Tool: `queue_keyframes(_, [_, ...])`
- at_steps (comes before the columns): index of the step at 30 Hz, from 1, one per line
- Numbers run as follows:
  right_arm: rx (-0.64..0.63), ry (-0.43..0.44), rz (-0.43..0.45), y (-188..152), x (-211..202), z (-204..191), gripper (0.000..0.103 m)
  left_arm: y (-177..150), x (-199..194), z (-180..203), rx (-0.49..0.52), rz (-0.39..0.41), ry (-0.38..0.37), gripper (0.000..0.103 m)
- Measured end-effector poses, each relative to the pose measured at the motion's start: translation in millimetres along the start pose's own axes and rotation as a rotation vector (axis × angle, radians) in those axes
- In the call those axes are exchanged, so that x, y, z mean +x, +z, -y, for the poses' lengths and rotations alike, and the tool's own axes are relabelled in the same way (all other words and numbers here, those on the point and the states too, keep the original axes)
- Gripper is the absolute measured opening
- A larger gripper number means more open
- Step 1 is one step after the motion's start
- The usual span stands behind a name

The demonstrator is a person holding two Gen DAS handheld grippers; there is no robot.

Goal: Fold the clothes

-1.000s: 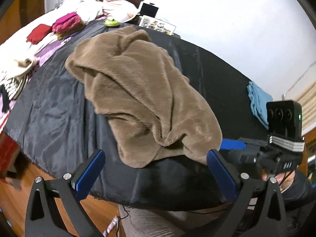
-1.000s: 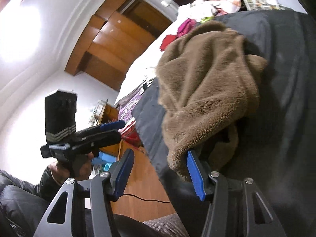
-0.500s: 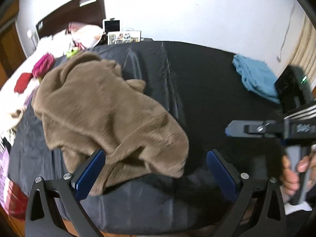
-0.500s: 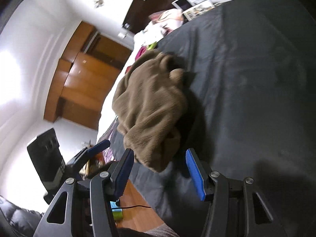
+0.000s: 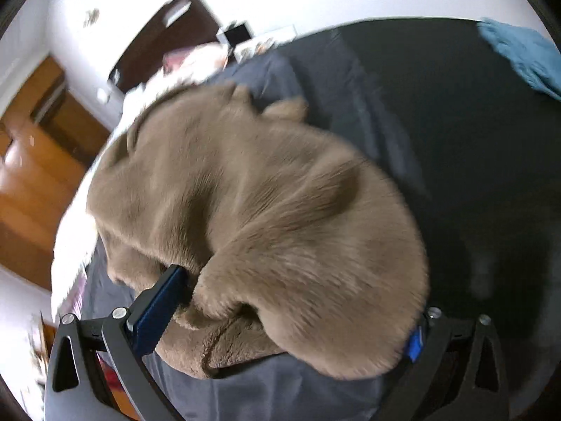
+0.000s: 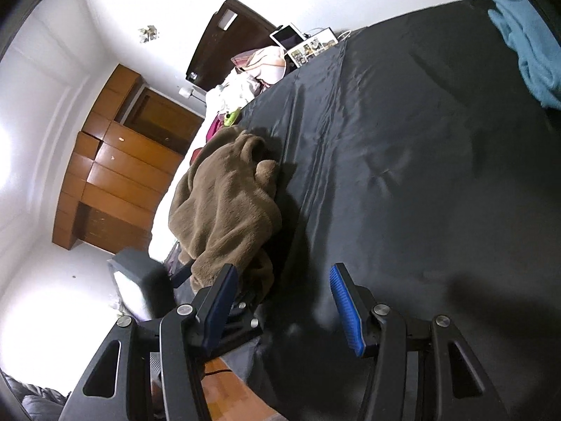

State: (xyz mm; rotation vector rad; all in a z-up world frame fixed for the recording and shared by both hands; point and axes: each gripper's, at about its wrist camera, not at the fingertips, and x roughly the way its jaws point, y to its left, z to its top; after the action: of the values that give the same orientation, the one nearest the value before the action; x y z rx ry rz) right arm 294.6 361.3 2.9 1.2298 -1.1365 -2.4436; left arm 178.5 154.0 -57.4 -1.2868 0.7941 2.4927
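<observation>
A crumpled brown fleece garment [image 5: 266,217] lies on a black sheet [image 5: 455,133] near the bed's front left edge; it also shows in the right wrist view [image 6: 228,207]. My left gripper [image 5: 291,315] is open, its jaws pushed wide around the garment's near end; the fleece covers most of the right finger. My right gripper [image 6: 284,301] is open and empty, to the right of the garment over the black sheet [image 6: 420,175].
A folded blue cloth [image 6: 529,42] lies at the sheet's far right. Piled clothes [image 6: 259,66], a tablet [image 6: 289,37] and a dark headboard stand at the back. A wooden wardrobe [image 6: 122,175] is on the left. Wooden floor runs below the bed edge.
My left gripper has moved forward and left into the brown garment, which now fills the gap between its jaws. My right gripper has drawn back to the right, away from the garment.
</observation>
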Motion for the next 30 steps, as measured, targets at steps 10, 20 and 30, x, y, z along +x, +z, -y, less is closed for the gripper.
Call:
queue_keyframes(10, [-0.108, -0.053, -0.03, 5.1, 20.9, -19.8, 0.057, 3.7, -15.3, -84.1, -0.237, 0.064, -0.026, 0.033])
queue_keyframes(20, [-0.252, -0.11, -0.031, 13.7, 51.8, -58.7, 0.057, 17.4, -75.2, -206.2, -0.448, 0.252, 0.152, 0.024])
queue_keyframes(30, [-0.6, -0.258, 0.0, 23.5, 105.5, -129.3, 0.057, -13.1, -93.7, -336.2, -0.64, 0.292, 0.286, 0.023])
